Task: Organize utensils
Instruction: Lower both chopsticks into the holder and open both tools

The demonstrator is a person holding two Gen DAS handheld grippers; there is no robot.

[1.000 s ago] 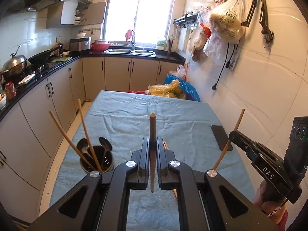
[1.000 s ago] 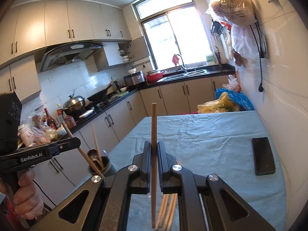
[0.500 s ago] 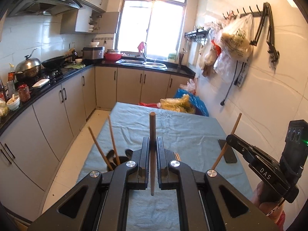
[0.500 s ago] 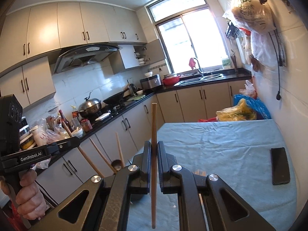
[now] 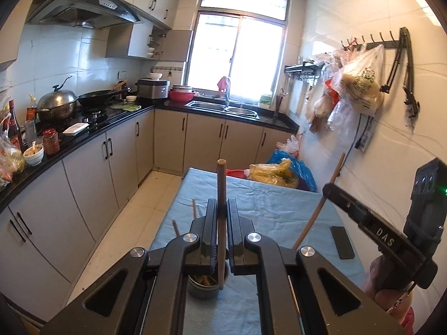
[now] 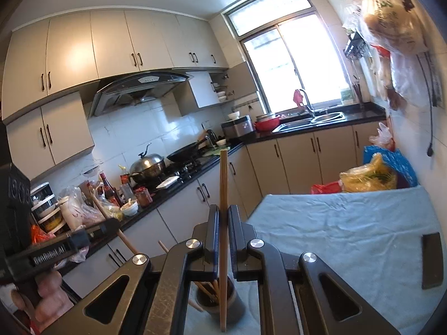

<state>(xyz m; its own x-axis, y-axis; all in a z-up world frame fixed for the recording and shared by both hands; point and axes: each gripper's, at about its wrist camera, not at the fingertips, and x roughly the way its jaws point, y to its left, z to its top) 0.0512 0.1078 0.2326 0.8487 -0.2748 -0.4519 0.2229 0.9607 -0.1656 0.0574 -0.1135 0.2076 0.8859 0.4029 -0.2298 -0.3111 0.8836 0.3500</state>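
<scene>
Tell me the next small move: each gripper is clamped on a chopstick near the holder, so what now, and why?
Probably lower the left gripper first. Its chopstick stands nearly upright with its lower tip just over the utensil holder, so a short descent before opening should seat it. The right gripper with its chopstick could follow.

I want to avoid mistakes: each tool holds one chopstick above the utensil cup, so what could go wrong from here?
1. Both chopsticks, left and right, hang over one small utensil cup; they could collide.
2. The cup already holds utensils, so a tip may catch and tip it.
3. The phone lies nearby on the cloth; a dropped chopstick might hit it.
</scene>
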